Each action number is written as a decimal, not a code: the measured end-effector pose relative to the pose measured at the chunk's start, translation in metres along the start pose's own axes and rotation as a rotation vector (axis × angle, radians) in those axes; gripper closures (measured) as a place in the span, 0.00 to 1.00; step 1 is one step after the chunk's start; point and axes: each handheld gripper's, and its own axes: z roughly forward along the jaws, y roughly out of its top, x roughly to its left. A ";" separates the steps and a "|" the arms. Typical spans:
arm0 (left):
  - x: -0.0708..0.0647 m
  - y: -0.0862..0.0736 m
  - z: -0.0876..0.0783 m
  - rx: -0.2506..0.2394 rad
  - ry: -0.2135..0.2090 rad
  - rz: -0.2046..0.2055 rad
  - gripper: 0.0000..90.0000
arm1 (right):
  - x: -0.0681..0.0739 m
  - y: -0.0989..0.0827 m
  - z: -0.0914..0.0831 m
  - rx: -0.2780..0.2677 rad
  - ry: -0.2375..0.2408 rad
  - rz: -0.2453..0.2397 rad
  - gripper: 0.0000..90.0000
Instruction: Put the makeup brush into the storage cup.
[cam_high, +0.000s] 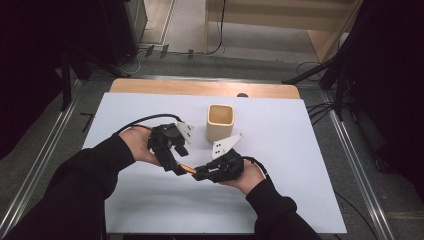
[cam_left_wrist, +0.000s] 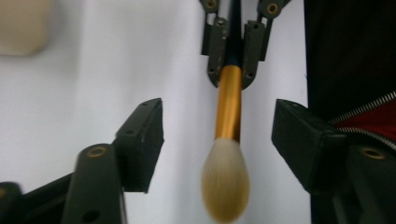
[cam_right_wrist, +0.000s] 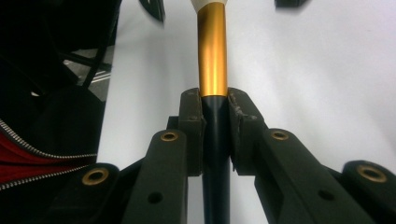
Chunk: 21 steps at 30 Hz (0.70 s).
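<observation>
The right gripper (cam_right_wrist: 215, 135), clamped on the light, probably slick makeup brush (cam_left_wrist: 229, 112) at its dark handle, faces the wide-open left gripper (cam_left_wrist: 218, 140).

brush (cam_left_wrist: 225, 184) tip blurred | cup (cam_left_wrist: 22, 25) cut off by frame, blurred

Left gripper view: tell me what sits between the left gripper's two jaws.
The makeup brush: its pale bristle head and gold ferrule hang between the open left gripper, touching neither jaw. The right gripper clamps its dark handle.
</observation>
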 end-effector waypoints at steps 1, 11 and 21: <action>0.000 -0.005 -0.003 -0.033 0.009 -0.009 0.36 | 0.000 -0.001 -0.002 0.000 -0.006 0.003 0.88; -0.003 -0.047 -0.012 -0.245 0.053 -0.109 0.32 | -0.001 -0.006 -0.012 -0.030 -0.027 0.017 0.88; -0.016 -0.085 0.009 -0.498 0.065 -0.210 0.31 | -0.001 -0.007 -0.016 -0.067 -0.030 0.024 0.88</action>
